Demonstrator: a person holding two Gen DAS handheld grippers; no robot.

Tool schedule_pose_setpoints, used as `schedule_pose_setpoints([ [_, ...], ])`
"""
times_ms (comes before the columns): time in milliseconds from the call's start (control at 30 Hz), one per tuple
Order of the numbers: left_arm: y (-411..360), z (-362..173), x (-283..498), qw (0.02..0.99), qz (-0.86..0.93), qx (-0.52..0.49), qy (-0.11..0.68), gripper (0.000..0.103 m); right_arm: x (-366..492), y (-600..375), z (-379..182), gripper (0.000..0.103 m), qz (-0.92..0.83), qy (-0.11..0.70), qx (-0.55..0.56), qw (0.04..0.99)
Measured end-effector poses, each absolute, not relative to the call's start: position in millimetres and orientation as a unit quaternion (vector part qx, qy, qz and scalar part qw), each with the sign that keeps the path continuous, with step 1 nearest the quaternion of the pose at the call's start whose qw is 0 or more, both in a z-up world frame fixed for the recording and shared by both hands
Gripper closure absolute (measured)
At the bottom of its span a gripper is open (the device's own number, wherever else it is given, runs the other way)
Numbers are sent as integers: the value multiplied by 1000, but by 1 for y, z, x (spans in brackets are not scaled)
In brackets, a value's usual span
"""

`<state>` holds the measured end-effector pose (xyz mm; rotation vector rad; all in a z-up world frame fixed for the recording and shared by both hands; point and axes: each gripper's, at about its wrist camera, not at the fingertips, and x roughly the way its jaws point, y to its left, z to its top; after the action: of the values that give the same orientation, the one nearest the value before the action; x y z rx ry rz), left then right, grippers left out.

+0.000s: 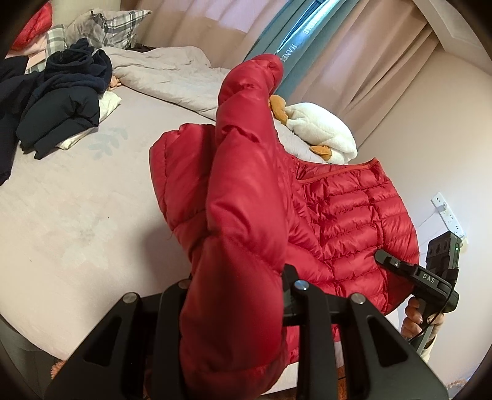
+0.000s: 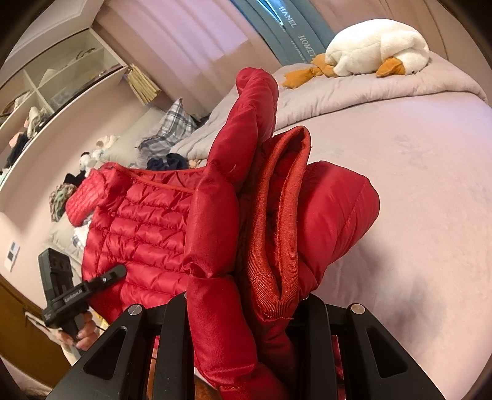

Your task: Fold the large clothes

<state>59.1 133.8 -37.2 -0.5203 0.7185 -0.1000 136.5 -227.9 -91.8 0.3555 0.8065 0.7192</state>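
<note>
Dark clothes (image 1: 58, 101): a navy heap is seen at the far left of the bed in the left wrist view, beside a plaid pillow (image 1: 113, 24).
Bed (image 1: 77, 215): a pale mauve sheet is spread over it; a grey quilt (image 1: 166, 70) is bunched along its far side.
Left gripper (image 1: 236, 307): its jaws are set narrow and clamped on a puffy red fold, which rises straight up in front of the camera.
Red down jacket (image 1: 353, 215): it is held up over the near edge of the bed, gripped at both ends, with the quilted body stretched between the two grippers and a sleeve standing upright.
Plush duck (image 1: 323, 129): a white toy with orange feet is lying on the quilt behind the jacket.
Right gripper (image 2: 261, 307): its jaws are narrow and closed on the jacket's ribbed edge and padded fabric.
Hand (image 1: 415, 317): it is seen at the lower right of the left wrist view, wrapped round the right gripper's handle.
Shelving (image 2: 61, 80): open shelves are seen at the upper left of the right wrist view.
</note>
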Motion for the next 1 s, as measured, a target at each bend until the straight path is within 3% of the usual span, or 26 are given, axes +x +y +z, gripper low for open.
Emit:
schedule_pose_setpoints([
  [1000,128,-36,72,900,-74,-241,354,76,120,-250,-91,76,317,383,176,850],
])
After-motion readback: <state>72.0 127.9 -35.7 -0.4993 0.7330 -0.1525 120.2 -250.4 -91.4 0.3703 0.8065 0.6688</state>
